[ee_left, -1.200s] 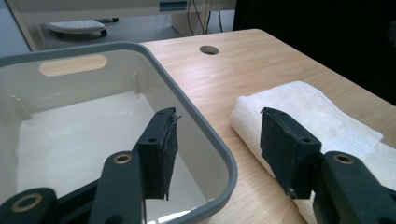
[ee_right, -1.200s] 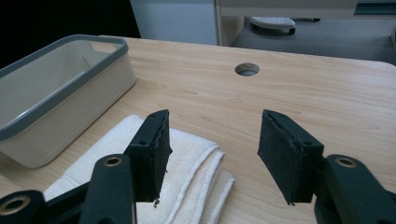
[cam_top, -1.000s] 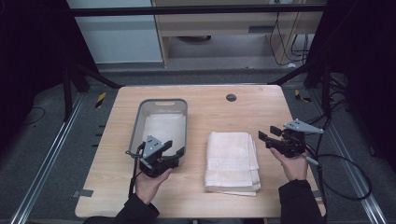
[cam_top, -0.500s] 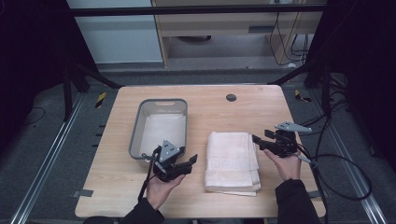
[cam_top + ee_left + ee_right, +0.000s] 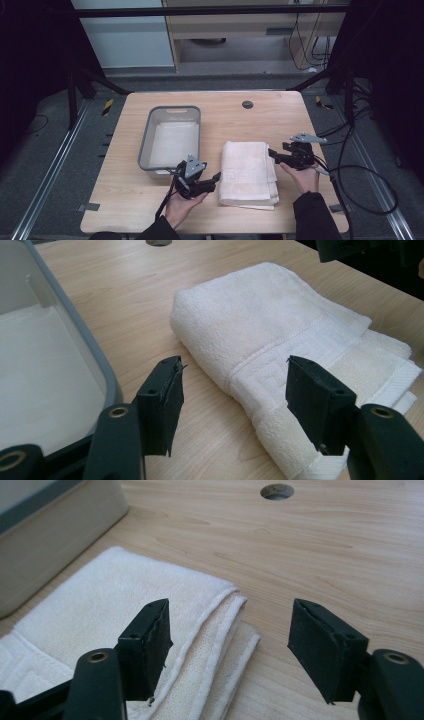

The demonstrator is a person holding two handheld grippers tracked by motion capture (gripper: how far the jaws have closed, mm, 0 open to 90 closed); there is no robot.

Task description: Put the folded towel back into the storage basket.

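Both grippers have dropped in toward the towel (image 5: 249, 171) since a second ago, jaws just opening. Left gripper (image 5: 216, 177) and right gripper (image 5: 272, 152) are spread, empty, flanking the folded towel beside the bin (image 5: 144, 150). I judge this the approach; next I need each jaw over an edge, then pinch.

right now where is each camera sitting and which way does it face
High view: fixed above the person's side, looking forward and down on the table; both forearms, the left gripper and the right gripper show.
Left gripper view: rides the left gripper, looking along its open jaws at the folded towel, tray beside it.
Right gripper view: rides the right gripper, looking over the towel's edge toward the table hole.
All three share the towel, the tray and the hole.
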